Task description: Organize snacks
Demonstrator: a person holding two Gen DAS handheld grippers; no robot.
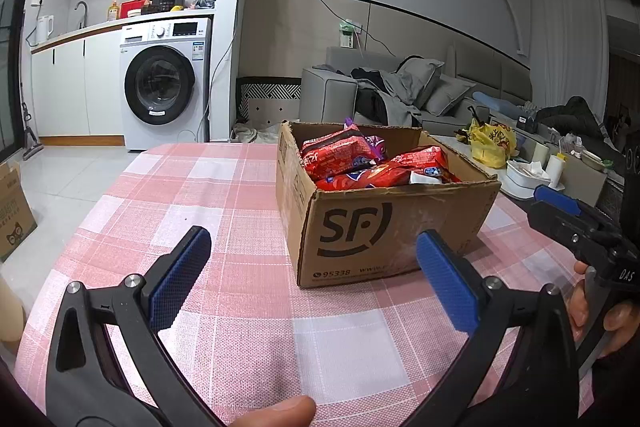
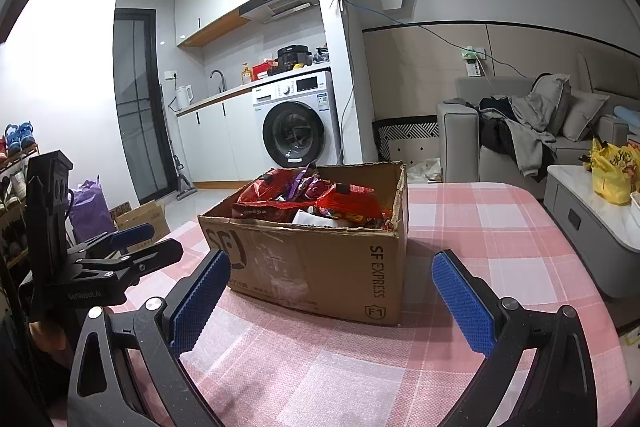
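One open cardboard box (image 1: 384, 227) is sitting on one desk (image 1: 224, 219) covered in pink plaid. At least three red snack packets (image 1: 336, 153) and one purple packet (image 1: 376, 143) are showing inside; more may be lying hidden beneath. Two tools, left tool (image 1: 316, 267) and right tool (image 2: 332, 301), are appearing, neither holding anything.

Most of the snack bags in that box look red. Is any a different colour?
Yes, the purple packet wedged toward the far side of the cardboard box, poking up between the red packets. It is the only bag that isn't red; its label is unreadable.
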